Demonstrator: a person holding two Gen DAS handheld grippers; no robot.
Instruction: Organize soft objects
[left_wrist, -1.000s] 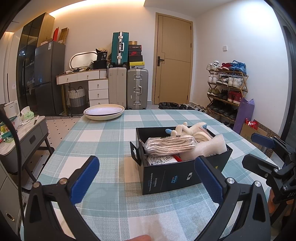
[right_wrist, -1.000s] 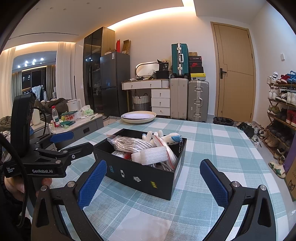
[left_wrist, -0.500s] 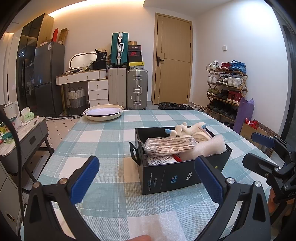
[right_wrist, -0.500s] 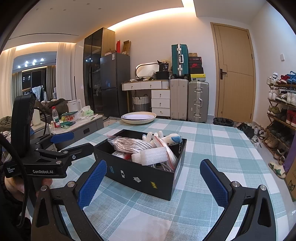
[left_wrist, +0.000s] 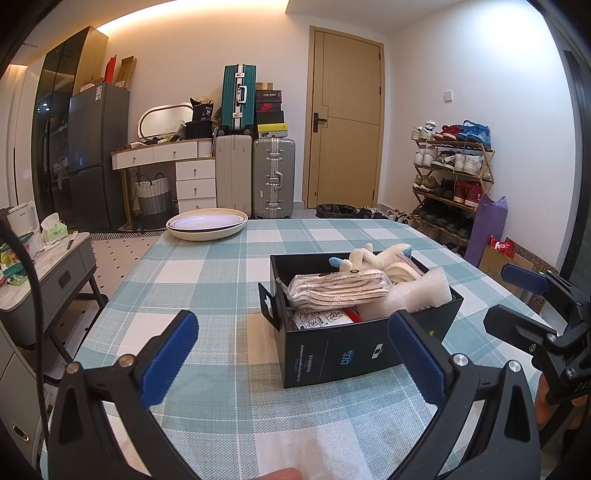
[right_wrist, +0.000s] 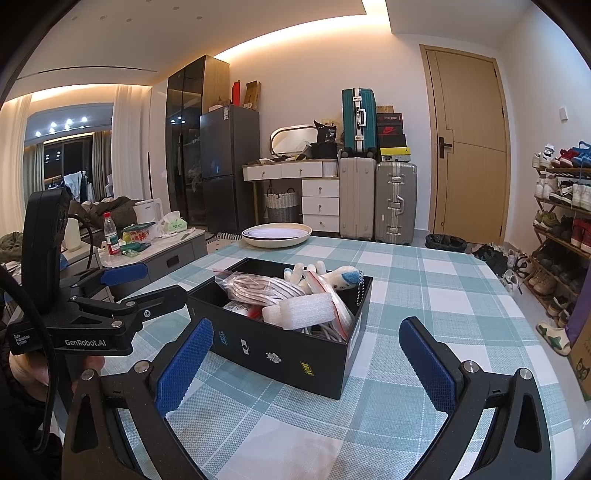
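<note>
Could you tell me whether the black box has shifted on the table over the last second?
No. In the left wrist view the black box sits on the same squares of the checked tablecloth, just as far from the plate as before.

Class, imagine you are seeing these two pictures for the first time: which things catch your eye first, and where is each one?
First comes the black box in the middle of the checked table, crammed with a white plush toy, a bagged bundle and a foam block. The open left gripper and open right gripper frame it, both empty. At the table's far edge sits a cream plate.
</note>
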